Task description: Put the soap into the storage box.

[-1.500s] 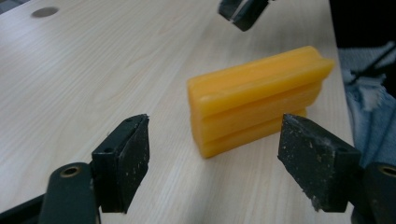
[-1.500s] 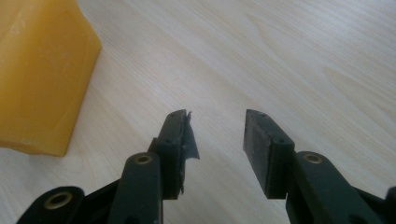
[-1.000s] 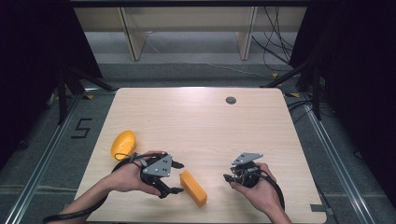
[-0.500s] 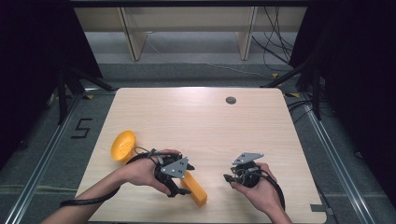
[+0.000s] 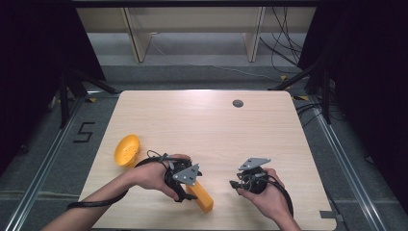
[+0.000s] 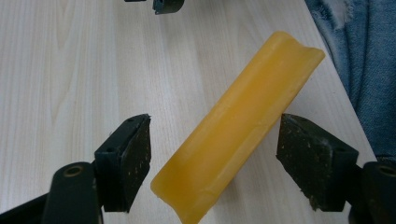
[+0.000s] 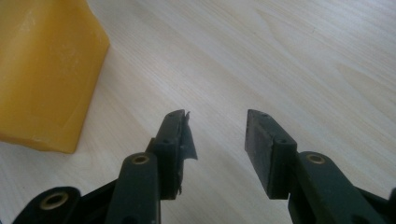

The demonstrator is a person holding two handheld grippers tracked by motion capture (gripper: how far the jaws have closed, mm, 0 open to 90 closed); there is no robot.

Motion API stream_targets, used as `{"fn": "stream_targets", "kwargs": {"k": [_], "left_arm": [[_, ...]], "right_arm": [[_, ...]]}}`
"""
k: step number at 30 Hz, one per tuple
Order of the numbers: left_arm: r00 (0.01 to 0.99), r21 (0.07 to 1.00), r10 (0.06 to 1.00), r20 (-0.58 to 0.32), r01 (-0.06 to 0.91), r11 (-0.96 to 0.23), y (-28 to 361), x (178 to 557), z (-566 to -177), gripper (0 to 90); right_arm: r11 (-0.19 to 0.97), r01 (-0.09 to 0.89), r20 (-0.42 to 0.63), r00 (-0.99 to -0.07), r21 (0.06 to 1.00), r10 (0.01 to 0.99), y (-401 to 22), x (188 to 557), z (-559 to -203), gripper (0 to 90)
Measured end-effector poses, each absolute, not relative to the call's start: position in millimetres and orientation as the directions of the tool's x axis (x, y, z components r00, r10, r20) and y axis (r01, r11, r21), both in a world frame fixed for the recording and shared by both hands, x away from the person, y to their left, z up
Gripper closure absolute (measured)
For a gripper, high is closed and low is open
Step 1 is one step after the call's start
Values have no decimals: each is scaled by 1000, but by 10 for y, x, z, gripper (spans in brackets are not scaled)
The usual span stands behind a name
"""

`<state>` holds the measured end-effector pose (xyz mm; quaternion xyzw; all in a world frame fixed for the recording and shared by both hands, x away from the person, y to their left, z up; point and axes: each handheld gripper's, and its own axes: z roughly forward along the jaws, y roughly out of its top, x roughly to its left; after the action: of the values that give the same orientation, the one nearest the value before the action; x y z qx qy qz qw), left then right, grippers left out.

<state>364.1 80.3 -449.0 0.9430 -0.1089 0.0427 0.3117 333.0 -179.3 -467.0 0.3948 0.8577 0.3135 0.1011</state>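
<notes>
Left tongs straddle yellow block

Left tongs wide open, jaws either side of yellow block, not touching it. Block lies flat near front edge of tabletop. Right tongs partly open, empty, just beside block. Yellow bowl near left edge.

High view: the table occupies the centre of the frame. The bowl is placed at its lower left. The block is laid at lower centre, right of the bowl, partly under the left gripper. The right gripper is positioned at lower right, apart from the block. Left gripper view: the block is set diagonally between the jaws.
</notes>
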Motion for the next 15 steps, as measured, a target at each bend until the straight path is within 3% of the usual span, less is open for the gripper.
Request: {"fn": "stream_targets", "kwargs": {"k": [7, 15], "left_arm": [[974, 540, -188, 128, -227, -810, 759, 3658, -4534, 267], [956, 498, -263, 127, -291, -817, 656, 3653, -4602, 295]], "right_arm": [[489, 612, 81, -671, 622, 737, -1796, 3339, -4679, 586], [502, 607, 73, -679, 616, 731, -1811, 3345, -4670, 587]]}}
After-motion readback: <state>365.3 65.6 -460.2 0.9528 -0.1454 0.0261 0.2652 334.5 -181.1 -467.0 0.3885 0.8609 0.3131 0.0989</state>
